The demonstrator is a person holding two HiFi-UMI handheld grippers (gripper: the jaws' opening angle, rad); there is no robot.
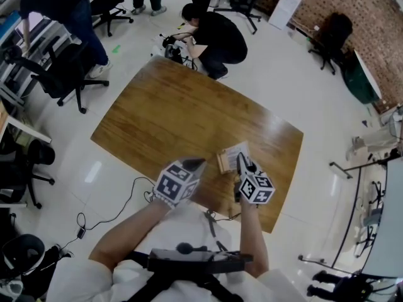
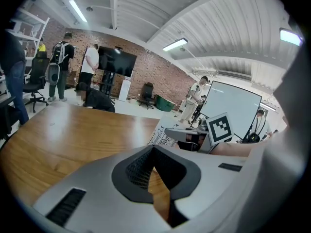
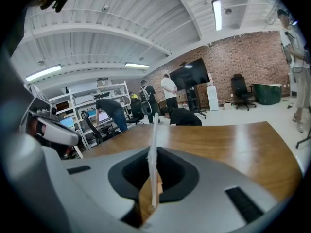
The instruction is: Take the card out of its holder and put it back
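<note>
White thin card (image 3: 154,130), pinched edge-on in our right gripper (image 3: 151,169), hangs just beside the small pale wooden holder (image 1: 224,162); our left gripper (image 2: 154,152) is closed, empty. Any tilt, we judge, could jam reinsertion.

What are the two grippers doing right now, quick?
Left gripper: closed, holding nothing.
Right gripper: closed on the card, edge-on between its jaws.

The right tool (image 1: 242,161) hides part of the card (image 1: 233,150), whose print is too small to read.
</note>
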